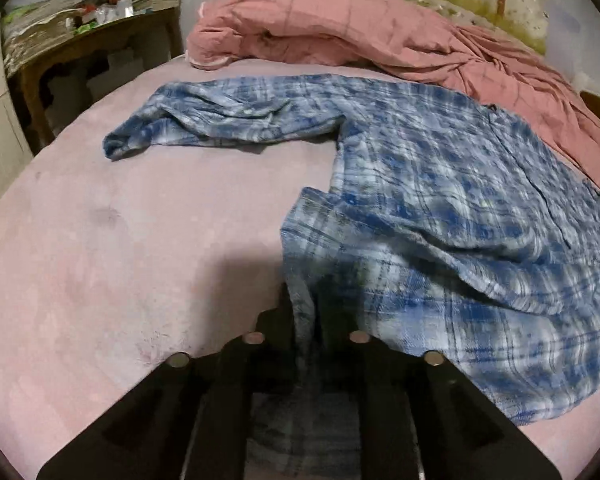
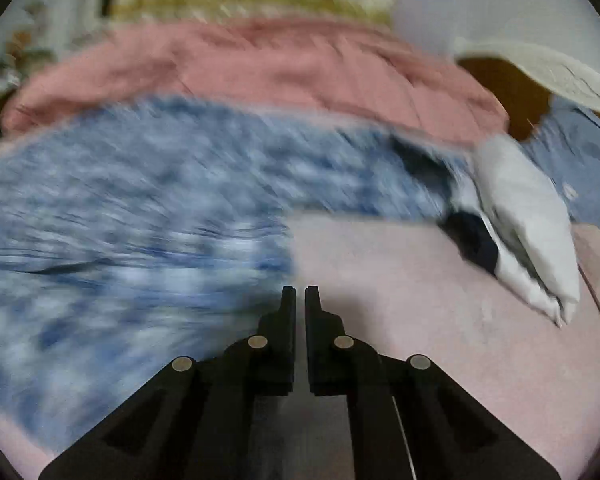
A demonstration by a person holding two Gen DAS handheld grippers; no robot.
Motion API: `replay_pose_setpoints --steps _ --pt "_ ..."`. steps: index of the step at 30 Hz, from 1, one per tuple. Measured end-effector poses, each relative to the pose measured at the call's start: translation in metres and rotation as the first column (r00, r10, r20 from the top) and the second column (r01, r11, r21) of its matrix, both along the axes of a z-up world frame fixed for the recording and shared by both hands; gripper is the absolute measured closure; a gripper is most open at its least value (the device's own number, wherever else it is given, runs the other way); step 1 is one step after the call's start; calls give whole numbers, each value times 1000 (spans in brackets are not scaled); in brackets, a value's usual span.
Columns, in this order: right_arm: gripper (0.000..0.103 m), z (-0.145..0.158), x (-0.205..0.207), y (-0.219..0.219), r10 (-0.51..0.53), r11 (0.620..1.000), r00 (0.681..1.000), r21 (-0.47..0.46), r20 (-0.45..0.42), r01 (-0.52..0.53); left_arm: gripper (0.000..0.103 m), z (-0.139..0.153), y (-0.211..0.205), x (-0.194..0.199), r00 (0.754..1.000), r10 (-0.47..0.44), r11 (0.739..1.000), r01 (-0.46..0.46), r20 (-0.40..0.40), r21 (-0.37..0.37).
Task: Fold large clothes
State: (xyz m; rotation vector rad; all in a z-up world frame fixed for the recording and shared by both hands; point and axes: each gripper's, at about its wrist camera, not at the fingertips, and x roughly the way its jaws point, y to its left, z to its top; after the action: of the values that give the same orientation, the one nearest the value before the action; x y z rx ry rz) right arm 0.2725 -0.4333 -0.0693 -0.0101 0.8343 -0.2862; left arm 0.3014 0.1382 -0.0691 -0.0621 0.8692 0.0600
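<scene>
Looking along the left gripper [image 1: 306, 304], its black fingers are pinched on the near hem of the blue-and-white plaid flannel shirt [image 1: 440, 200], which lies rumpled on the pink bedsheet [image 1: 120, 240], one sleeve flung out away from the gripper and a crumpled pink quilt [image 1: 360, 36] beyond the shirt. From the right wrist, the right gripper [image 2: 300, 292] is closed on nothing, just off the shirt's edge above bare sheet. Folding looks barely started: no neat fold shows, and sleeves and body remain to be done.

blue-and-white plaid shirt [image 1: 440, 184] lies rumpled on the pink bed, one sleeve stretched left.
</scene>
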Motion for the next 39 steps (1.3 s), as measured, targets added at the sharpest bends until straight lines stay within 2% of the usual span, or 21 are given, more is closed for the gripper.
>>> replay_pose_setpoints --steps 1,3,5,7,8,10,11,12,15,16,18,20,21,24,26,28,31,32,35,38,39 --pt "98 0 -2 -10 -11 999 1000 52 6 11 64 2 -1 -3 1000 14 1000 -15 15 28" --pt "98 8 -12 -20 -34 995 997 92 67 28 49 8 -5 -11 998 0 999 -2 65 43" --pt "98 22 -25 -18 -21 998 989 68 148 11 47 21 -13 -23 989 -55 998 49 135 48" --pt "86 35 -35 -5 22 999 982 23 190 -27 32 35 -29 -35 973 -133 989 117 190 94" --pt "81 41 -39 5 57 998 979 10 196 -61 31 41 -38 -38 966 -170 982 150 194 116" --pt "52 50 -42 26 158 987 970 11 183 -163 30 50 -63 -39 934 -323 944 306 152 122" --pt "47 53 -41 39 211 976 963 20 170 -217 30 52 -74 -40 916 -377 925 364 136 111" --pt "44 53 -37 53 267 961 952 35 150 -275 29 52 -86 -37 902 -418 907 408 107 101" --pt "43 41 -21 96 396 912 918 103 26 -396 28 30 -125 -14 862 -494 865 501 -113 43" --pt "43 34 -14 109 422 900 907 126 -18 -416 29 20 -134 -7 851 -500 860 510 -161 29" --pt "43 21 -1 132 462 880 883 164 -84 -446 29 5 -148 1 843 -497 856 515 -208 40" --pt "43 8 12 152 480 875 866 140 -138 -463 28 2 -154 7 853 -483 865 500 -200 44" --pt "43 3 14 159 481 877 863 117 -153 -467 28 2 -155 13 868 -462 877 477 -182 49" --pt "40 -3 32 174 476 879 866 52 -152 -474 29 4 -164 30 902 -410 899 425 -135 105" --pt "33 -4 49 174 434 900 891 28 -130 -434 29 2 -168 41 920 -379 905 392 -101 166" --pt "31 -3 65 169 383 923 919 16 -92 -383 29 3 -170 52 931 -360 909 365 -61 203" --pt "31 1 73 150 297 955 955 21 -17 -296 29 14 -155 63 944 -327 933 319 28 166" --pt "31 5 70 141 279 959 960 47 11 -279 29 19 -148 60 948 -312 943 301 62 140" --pt "31 19 54 118 255 962 965 86 64 -260 28 30 -132 48 940 -317 948 310 127 77" --pt "24 34 26 102 249 965 960 52 127 -257 23 41 -118 24 932 -313 949 301 184 89" --pt "18 39 11 97 238 970 957 12 166 -243 21 44 -116 16 931 -305 952 291 200 96"
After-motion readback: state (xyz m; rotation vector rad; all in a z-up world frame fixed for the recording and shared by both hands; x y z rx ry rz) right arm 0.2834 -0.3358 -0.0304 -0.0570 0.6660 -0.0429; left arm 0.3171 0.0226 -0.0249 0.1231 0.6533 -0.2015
